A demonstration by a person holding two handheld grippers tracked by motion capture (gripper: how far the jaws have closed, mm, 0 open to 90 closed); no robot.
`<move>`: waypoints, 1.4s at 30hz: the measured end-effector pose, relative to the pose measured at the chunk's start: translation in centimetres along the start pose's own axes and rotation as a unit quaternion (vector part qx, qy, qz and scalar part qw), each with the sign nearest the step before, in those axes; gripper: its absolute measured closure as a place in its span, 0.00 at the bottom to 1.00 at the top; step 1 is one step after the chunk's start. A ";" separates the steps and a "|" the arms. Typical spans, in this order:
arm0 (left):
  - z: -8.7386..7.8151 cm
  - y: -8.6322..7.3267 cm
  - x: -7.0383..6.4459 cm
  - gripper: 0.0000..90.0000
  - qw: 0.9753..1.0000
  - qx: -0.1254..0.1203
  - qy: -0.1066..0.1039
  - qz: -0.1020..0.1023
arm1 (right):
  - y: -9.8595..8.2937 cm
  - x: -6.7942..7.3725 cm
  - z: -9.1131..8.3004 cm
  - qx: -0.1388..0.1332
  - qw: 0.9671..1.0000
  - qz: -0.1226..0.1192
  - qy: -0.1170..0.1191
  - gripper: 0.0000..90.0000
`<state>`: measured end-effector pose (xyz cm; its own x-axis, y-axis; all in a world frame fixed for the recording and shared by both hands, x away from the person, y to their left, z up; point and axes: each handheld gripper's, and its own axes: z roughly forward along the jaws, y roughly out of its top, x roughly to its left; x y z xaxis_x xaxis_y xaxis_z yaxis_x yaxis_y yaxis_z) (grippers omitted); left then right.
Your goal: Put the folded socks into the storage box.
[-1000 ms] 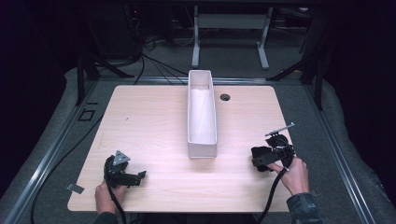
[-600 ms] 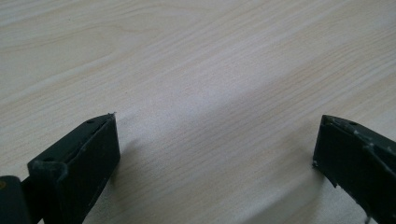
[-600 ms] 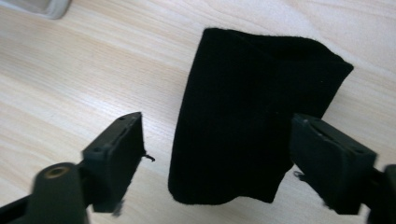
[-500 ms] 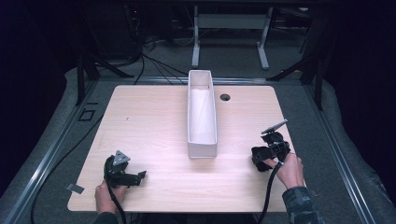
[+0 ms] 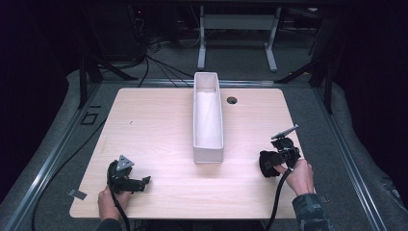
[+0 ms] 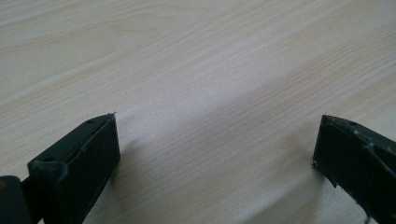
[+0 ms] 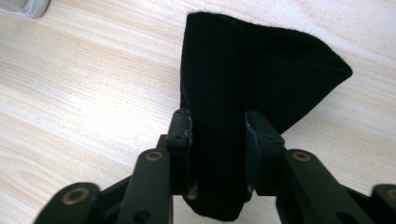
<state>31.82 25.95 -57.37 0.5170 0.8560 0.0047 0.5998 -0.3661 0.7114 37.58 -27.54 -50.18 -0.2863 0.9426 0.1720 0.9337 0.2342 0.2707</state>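
A: What sits nearest the person?

B: The two hands at the near edge of the table (image 5: 159, 120). The left hand (image 5: 108, 202) holds the left gripper (image 5: 144, 182) low over the near left corner. Seen from the left gripper view, its jaws stand wide apart with only bare wood between them.

A: And on the other side?

B: The right hand (image 5: 298, 175) holds the right gripper (image 5: 268, 163) near the table's right edge. Its jaws are clamped on a black cloth (image 7: 261, 74), one jaw on each side of a folded band of the fabric. In the right gripper view the cloth fans out beyond the jaws into a rough triangle, its far edge against the wood. In the high view the cloth (image 5: 266, 161) shows as a dark lump just left of the gripper, close to the table; I cannot tell whether it touches the surface.

A: Anything farther out?

B: A long white box (image 5: 196, 139) stands on the middle of the table, running away from the person, open at the top. It is well apart from both grippers. Beside its far end there is a small round hole (image 5: 232, 100) in the tabletop. Beyond the table, cables (image 5: 159, 67) lie on the grey floor, and a white frame (image 5: 235, 21) stands behind them.
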 end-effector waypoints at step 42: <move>0.0 0.0 0.0 0.01 1.000 0.000 0.000 0.000 | 0.8 0.5 -5.5 -0.034 0.997 -0.063 -0.030 0.77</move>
<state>31.82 25.95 -57.37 0.5170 0.8560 0.0048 0.5998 -0.3662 0.7114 36.96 -28.16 -44.69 -0.3851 0.9198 0.0755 0.8740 0.3372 0.3500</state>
